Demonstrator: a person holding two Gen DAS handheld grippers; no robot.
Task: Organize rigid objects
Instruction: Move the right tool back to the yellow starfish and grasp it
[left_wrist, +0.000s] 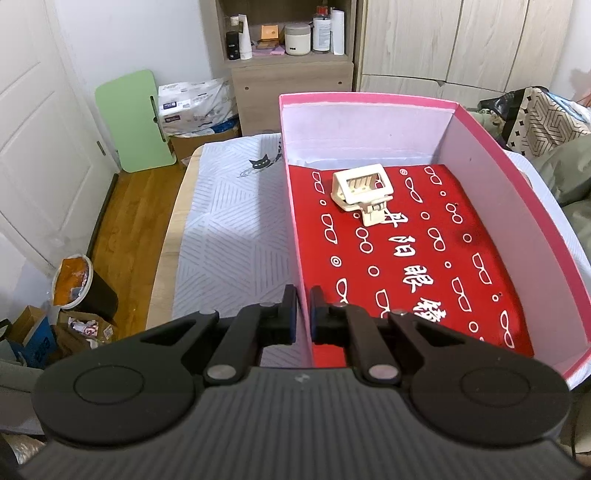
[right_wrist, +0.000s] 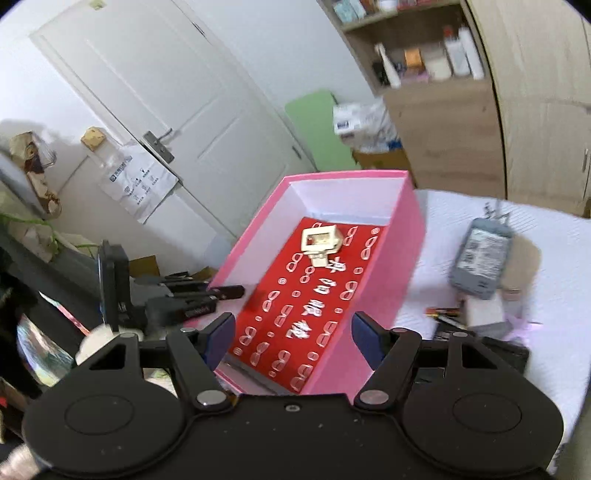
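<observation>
Cream clip (left_wrist: 364, 192) lies on red liner at far end of pink box (left_wrist: 498, 155). Left tongs (left_wrist: 303, 314) clenched on box's near-left wall. Right tongs (right_wrist: 293, 338) released, empty, well short of the clip.

We are reading large white Chinese characters on the red cloth (left_wrist: 424, 258) lying in the pink box (left_wrist: 369, 101): 丹阳眼 run clear down its middle, a fourth character is showing only in part at the near end, and white spectacle outlines are scattered round them. Print is showing on the white bag (right_wrist: 142, 184) hanging by the door and on the grey pack (right_wrist: 480, 258) on the bed, but we are finding both too blurred to read.
</observation>
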